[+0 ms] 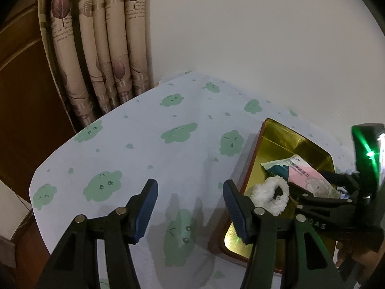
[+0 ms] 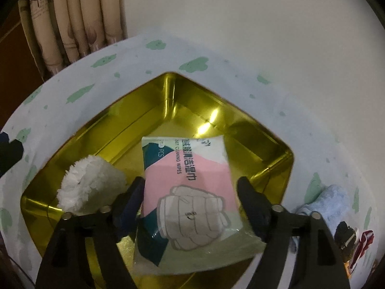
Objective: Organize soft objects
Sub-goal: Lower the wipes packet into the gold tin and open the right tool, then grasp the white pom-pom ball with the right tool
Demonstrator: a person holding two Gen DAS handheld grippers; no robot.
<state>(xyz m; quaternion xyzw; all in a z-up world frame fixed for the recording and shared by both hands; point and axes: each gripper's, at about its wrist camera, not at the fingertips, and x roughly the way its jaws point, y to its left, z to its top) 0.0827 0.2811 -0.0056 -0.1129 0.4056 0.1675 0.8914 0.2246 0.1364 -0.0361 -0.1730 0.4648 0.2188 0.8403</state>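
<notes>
Right gripper (image 2: 190, 204) jaws spread, one wipes pack (image 2: 186, 192) lying between them; left pad touches or nearly touches its edge, right pad clear. Pack sits inside one gold tin (image 2: 240, 130), beside one white fluffy scrunchie (image 2: 89, 183). Left gripper (image 1: 190, 207) jaws spread, nothing between, above the cloud-print tablecloth (image 1: 144, 144) just left of the tin. One blue towel (image 2: 332, 202) outside the tin, right.

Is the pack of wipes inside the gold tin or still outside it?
Inside. The pack of wipes lies in the gold tin beside the white fluffy item.
</notes>
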